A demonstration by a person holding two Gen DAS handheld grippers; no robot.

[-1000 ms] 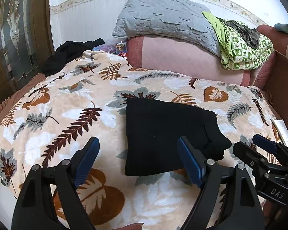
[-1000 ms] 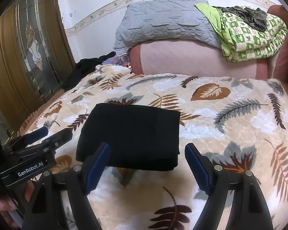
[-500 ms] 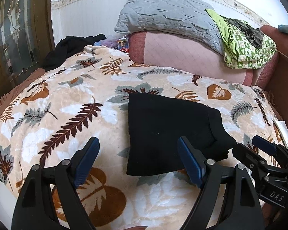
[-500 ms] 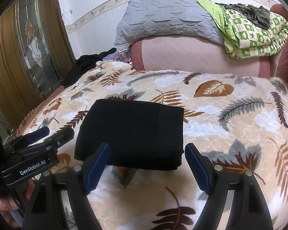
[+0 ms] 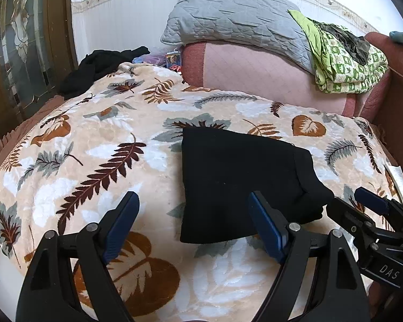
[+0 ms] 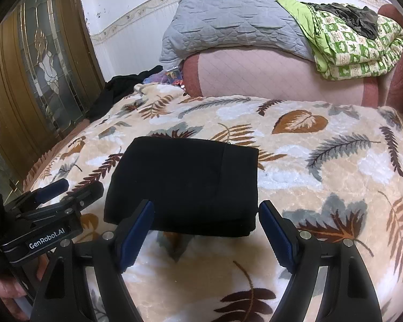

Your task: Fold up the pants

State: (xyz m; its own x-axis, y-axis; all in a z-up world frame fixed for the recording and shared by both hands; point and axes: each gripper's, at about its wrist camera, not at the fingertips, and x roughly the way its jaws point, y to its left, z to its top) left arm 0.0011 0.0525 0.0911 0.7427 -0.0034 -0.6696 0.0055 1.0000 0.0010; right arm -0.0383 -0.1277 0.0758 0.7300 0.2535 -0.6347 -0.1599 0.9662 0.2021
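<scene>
The black pants (image 5: pixel 239 179) lie folded into a compact rectangle on the leaf-patterned blanket (image 5: pixel 102 166); they also show in the right wrist view (image 6: pixel 190 182). My left gripper (image 5: pixel 193 222) is open and empty, hovering just short of the pants' near left edge. My right gripper (image 6: pixel 207 228) is open and empty, hovering in front of the pants' near edge. Each gripper shows in the other's view, the right one (image 5: pixel 373 214) at right and the left one (image 6: pixel 61 193) at left.
A pink bolster (image 5: pixel 268 80) with a grey quilted pillow (image 5: pixel 236 24) and a green patterned quilt (image 5: pixel 346 61) lies at the bed's far end. Dark clothes (image 5: pixel 99 67) sit at the far left corner. A wooden door with glass (image 6: pixel 40 67) stands left.
Both grippers have drawn back a little toward me and tilted slightly; the folded pants lie unmoved. Both stay open.
</scene>
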